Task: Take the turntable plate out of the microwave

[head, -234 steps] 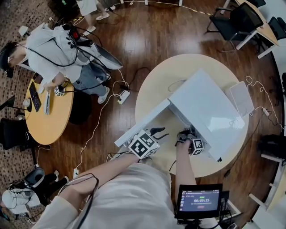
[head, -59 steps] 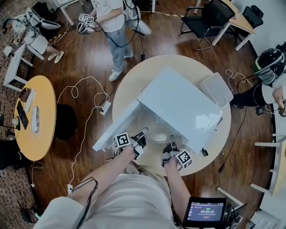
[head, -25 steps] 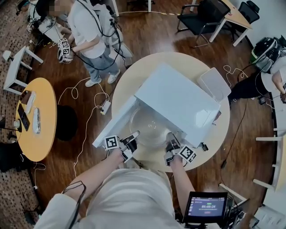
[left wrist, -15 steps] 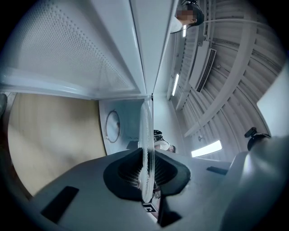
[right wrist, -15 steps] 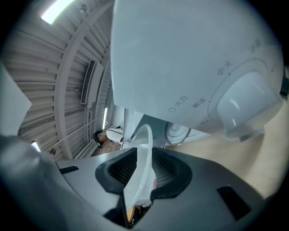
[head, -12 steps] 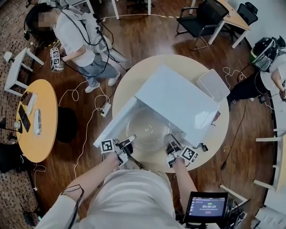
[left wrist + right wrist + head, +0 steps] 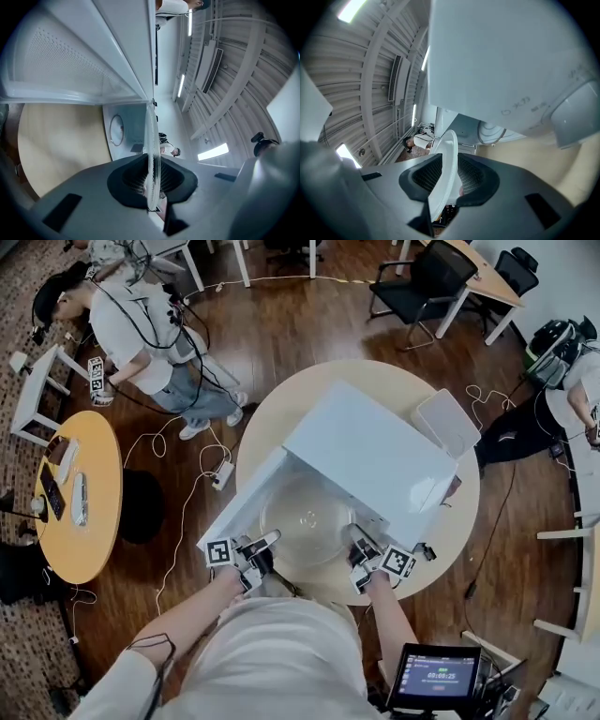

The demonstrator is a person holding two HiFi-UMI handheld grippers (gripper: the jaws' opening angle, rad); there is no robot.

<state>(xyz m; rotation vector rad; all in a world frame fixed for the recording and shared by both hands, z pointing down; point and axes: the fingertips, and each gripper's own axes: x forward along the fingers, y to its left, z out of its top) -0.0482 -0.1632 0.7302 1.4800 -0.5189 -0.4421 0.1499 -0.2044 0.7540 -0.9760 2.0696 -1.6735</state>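
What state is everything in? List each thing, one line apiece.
microwave door: open, swung out to the left.
turntable plate: mostly out of the microwave, held by two opposite edges.
left tool: shut on the turntable plate's rim.
right tool: shut on the turntable plate's rim.

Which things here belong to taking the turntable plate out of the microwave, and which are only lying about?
Part of the job:
- turntable plate, gripped at its rim by the left hand-held gripper and the right hand-held gripper
- microwave, with its door open

Lying about:
- flat white object beside the microwave
- power strip on the floor
- black chair
- orange side table
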